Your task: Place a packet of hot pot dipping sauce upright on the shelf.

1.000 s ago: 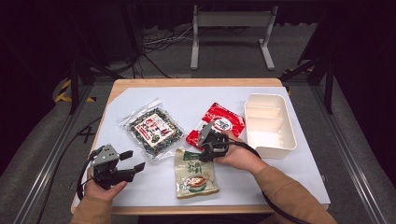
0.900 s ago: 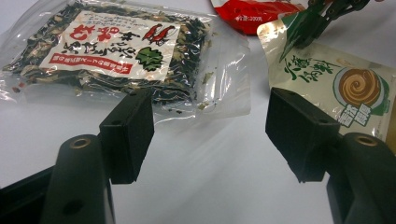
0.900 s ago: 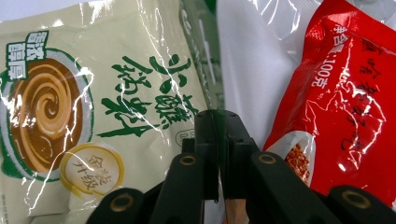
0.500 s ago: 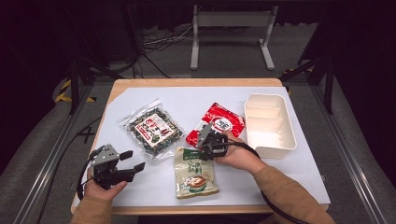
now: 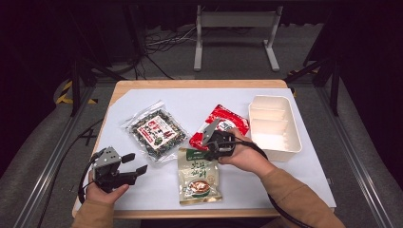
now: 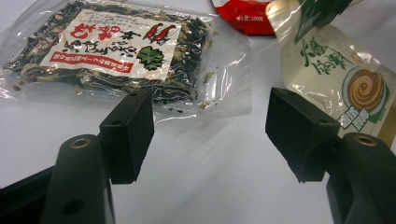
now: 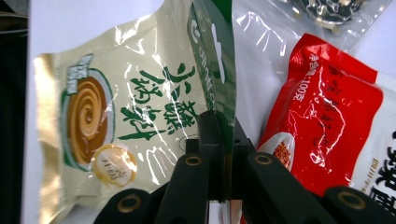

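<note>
Your right gripper (image 5: 213, 148) has its jaws clamped on the green top edge of the cream-and-green foil snack pouch with the brown swirl picture (image 5: 198, 175); the right gripper view shows that edge (image 7: 219, 93) pinched flat between the two black jaws, which have just finished closing on it. The pouch lies on the white sheet covering the wooden table (image 5: 142, 87), near your side, just in front of the glossy red plastic packet (image 5: 223, 122) and to the right of the clear bag of dark dried greens with a red-and-white label (image 5: 154, 133). Its pinched end looks lifted and folded while the rest of it trails on the sheet, so you seem to be at the very start of picking it up. Your left gripper (image 5: 134, 166) is idle near the table's front left, jaws wide apart with nothing between them, pointing toward the clear bag (image 6: 116, 51). The likely destination is the white rectangular plastic tray with dividers (image 5: 293, 138) at the right side, which sits empty. For the next move, raise the pouch until its lower end clears the sheet, then carry it rightward over or around the red packet without dragging that packet along. The foil is slick and you hold only a thin edge, so keep the grip firm and the travel smooth; a swing could pull the pouch free. Let go only once it hangs over a tray compartment.
</note>
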